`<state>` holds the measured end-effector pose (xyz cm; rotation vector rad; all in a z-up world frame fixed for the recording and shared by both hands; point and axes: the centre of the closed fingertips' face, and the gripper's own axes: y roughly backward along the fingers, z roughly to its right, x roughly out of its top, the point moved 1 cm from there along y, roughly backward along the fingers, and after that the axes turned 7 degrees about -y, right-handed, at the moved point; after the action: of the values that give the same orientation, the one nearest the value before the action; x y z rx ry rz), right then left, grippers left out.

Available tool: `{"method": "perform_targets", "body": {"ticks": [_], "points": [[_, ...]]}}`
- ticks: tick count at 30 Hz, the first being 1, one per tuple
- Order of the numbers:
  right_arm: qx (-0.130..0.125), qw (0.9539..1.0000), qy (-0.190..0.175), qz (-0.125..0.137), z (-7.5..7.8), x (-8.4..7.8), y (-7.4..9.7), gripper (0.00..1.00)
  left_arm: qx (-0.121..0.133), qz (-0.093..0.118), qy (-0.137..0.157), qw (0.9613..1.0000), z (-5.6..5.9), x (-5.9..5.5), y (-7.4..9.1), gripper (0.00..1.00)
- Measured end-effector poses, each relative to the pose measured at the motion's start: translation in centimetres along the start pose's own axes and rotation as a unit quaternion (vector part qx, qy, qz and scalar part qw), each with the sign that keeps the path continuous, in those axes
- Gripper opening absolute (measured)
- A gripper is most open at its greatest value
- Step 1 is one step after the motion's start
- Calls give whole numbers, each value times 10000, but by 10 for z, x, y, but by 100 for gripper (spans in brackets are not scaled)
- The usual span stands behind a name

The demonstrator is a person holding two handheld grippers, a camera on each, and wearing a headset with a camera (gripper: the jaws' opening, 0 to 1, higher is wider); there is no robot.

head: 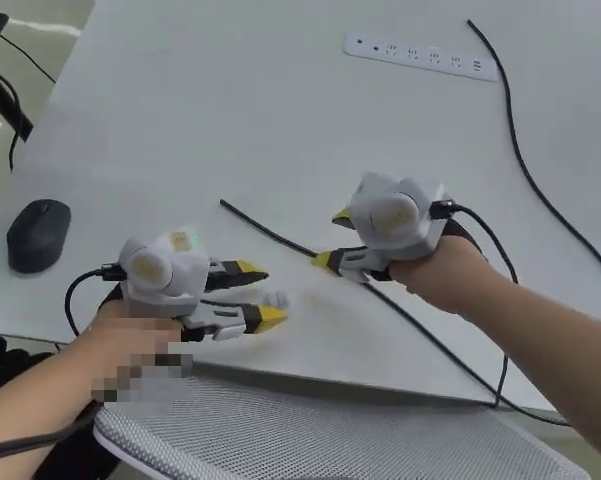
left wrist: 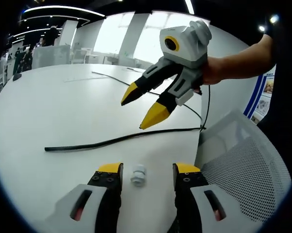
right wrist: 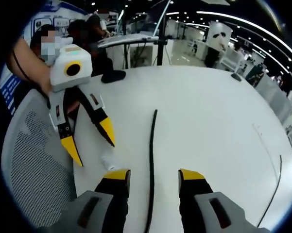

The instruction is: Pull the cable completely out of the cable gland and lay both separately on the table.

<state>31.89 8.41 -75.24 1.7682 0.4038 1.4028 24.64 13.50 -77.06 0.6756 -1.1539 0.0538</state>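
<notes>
A small white cable gland (head: 275, 300) lies on the white table (head: 230, 120), apart from the black cable (head: 270, 232). My left gripper (head: 265, 293) is open, its jaws on either side of the gland (left wrist: 138, 174) without touching it. In the left gripper view the cable (left wrist: 121, 139) lies across the table beyond the gland. My right gripper (head: 330, 240) is open over the cable, which runs on the table between its jaws (right wrist: 152, 145). The left gripper (right wrist: 92, 143) and the gland (right wrist: 108, 160) appear at the left of the right gripper view; the right gripper (left wrist: 146, 109) hangs in the left gripper view.
A white power strip (head: 420, 55) lies at the far side. A second black cable (head: 525, 165) trails along the right. A dark mouse (head: 37, 233) sits at the left near the table edge. A grey mesh chair (head: 330, 435) is right below the front edge.
</notes>
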Motion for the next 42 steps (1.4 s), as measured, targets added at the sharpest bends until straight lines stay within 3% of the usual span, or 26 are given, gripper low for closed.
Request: {"method": "perform_targets", "body": {"ticks": [8,13,16,17,23,25,29,33,35,42], "points": [[-104,9980,-408,472,-9,-5,37,52,150,207,102,9996,4,20,16,51],[-198,9946,-650,786,-12,-8,63,57,189,202,93,9996,10,24,24,55],[-318,9905,-914,975,-9,-14,80,61,255,254,109,9993,12,30,33,58],[-345,9873,-1099,1097,-8,-15,87,62,267,273,142,9992,13,32,37,59],[-585,9775,-1517,1345,-2,-32,118,66,444,371,278,9979,10,35,54,65],[-626,9736,-1633,1466,-1,-35,124,69,521,444,309,9972,8,38,58,69],[-726,9724,-1721,1400,-2,-49,134,73,594,506,347,9963,7,45,66,71],[-796,9607,-2081,1654,-1,-57,144,79,649,443,342,9963,3,42,70,72],[-832,9577,-2173,1694,0,-64,148,81,690,443,374,9959,2,42,72,75],[-831,9548,-2232,1777,-2,-75,154,91,892,570,476,9932,0,46,84,86]]}}
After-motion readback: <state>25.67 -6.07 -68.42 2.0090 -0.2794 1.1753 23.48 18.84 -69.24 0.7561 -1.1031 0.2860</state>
